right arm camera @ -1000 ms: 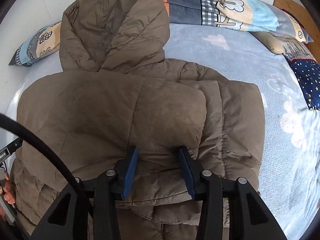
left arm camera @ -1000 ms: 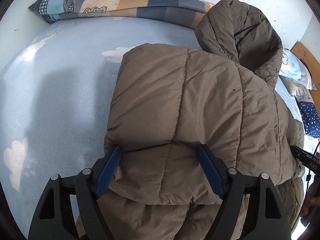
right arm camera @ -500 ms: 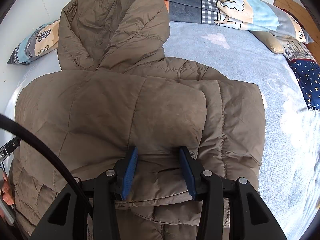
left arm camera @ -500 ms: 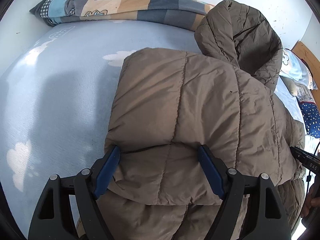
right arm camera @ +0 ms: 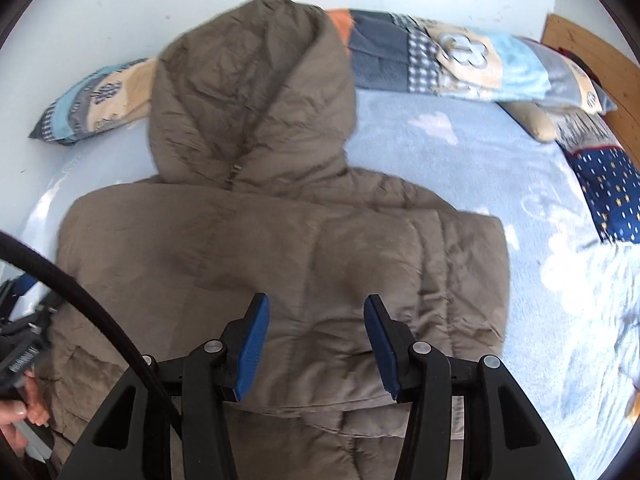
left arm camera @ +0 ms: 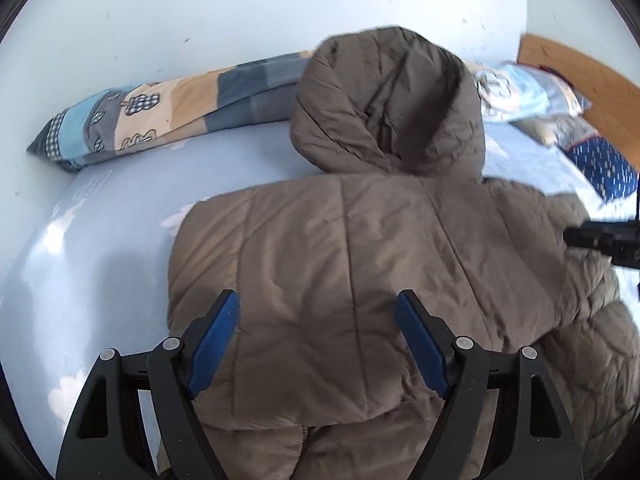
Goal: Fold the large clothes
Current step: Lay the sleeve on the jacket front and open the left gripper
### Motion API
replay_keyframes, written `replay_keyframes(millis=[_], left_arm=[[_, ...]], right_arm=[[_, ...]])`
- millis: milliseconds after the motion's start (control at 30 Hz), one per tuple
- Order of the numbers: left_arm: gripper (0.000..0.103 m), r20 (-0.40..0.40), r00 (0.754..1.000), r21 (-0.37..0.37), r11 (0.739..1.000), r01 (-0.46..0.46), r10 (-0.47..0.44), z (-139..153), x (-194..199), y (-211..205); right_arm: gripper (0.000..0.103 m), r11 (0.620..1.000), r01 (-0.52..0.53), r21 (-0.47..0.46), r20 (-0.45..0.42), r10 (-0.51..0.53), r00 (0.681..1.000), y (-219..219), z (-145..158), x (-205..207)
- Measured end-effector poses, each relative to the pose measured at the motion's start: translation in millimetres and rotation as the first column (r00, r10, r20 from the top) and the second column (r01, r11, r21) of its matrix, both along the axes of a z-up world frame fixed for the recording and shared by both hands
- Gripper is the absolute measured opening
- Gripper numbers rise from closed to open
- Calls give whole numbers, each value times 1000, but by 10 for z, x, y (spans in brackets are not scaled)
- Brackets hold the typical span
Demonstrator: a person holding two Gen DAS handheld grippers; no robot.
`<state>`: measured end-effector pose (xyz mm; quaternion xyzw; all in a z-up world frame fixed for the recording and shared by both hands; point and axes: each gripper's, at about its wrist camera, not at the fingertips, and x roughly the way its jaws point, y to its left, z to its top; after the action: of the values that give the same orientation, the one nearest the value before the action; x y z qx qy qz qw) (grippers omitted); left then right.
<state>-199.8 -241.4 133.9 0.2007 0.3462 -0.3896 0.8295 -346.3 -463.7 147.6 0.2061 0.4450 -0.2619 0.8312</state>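
Note:
A brown quilted hooded jacket (left arm camera: 360, 272) lies on a light blue bed, its lower part folded up over the chest, its hood (left arm camera: 392, 104) toward the wall. It also shows in the right wrist view (right arm camera: 280, 248). My left gripper (left arm camera: 316, 312) is open, its blue pads apart over the left side of the fold. My right gripper (right arm camera: 316, 320) is open over the fold's right side. Neither holds cloth.
A patchwork quilt roll (left arm camera: 160, 116) lies along the wall behind the hood. Pillows (right arm camera: 600, 184) and a wooden headboard (right arm camera: 592, 56) are at the right. The blue sheet (left arm camera: 100, 240) is bare left of the jacket. The other gripper's body (left arm camera: 604, 240) shows at the right edge.
Both grippers have lifted and drawn back from the fold, and the right jaws have opened wider. The folded jacket stays put.

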Motion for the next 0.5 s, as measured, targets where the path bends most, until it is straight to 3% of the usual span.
replay_keyframes(millis=[133,300,500], left_arm=[[80,-26,1000,62,998,6,-5,-120,1,-81],[83,-112,993,44,999,-20,24,-178,86,-58],[84,-93,995,67,998,-16,22,-255,55,-72]], right_arm=[[59,998,-56,-2,-15,56,998,137,-52,61],[60,997,-48,66,-57,52,997,101,-275,100],[64,996,-59,65,-84,64,994,133,-362,160]])
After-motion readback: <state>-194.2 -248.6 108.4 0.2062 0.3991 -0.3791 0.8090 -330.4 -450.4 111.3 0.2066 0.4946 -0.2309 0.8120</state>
